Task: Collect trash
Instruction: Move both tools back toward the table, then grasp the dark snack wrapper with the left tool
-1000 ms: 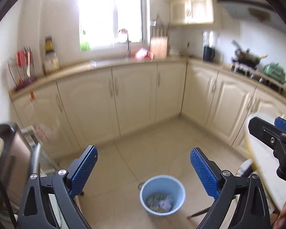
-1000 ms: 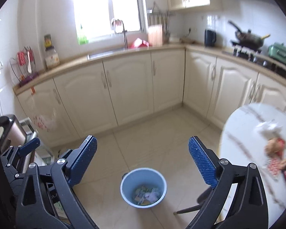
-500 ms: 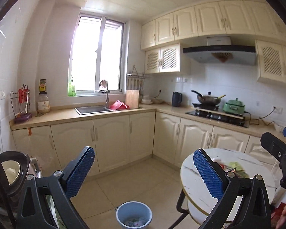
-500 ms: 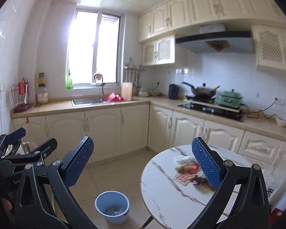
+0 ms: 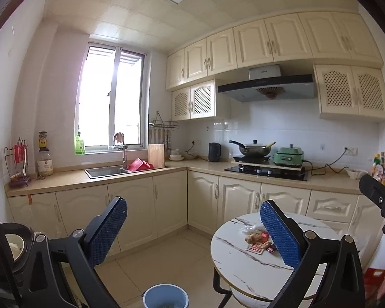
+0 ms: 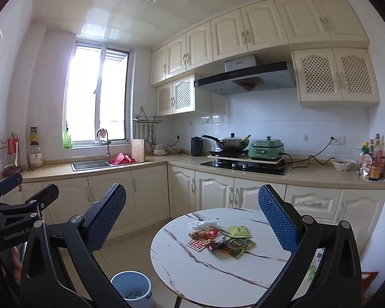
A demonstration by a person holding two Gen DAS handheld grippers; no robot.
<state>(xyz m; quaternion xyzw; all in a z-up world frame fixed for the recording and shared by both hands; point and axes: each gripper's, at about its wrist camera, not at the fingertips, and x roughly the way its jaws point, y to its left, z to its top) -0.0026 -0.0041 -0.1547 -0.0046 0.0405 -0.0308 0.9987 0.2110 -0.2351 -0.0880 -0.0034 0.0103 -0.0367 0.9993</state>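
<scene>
Both grippers are held level, facing the kitchen; the left gripper (image 5: 192,233) has its fingers spread wide with nothing between them, and the right gripper (image 6: 192,223) is likewise fully parted and empty.

Trash location: a cluster of wrappers (image 6: 222,238) lies on the round marble table (image 6: 218,274), ahead of and between the right gripper's fingers, nearer the right-hand finger; the pile includes a green packet (image 6: 239,231) and a red-dotted card (image 6: 198,244).

Receptacle: the blue bucket (image 6: 132,288) stands on the floor below the fingers, beside the table — some scraps already lie inside it.

Progress: partial; several items remain on the table, none is gripped; the likely next step is a reach toward the pile.
</scene>
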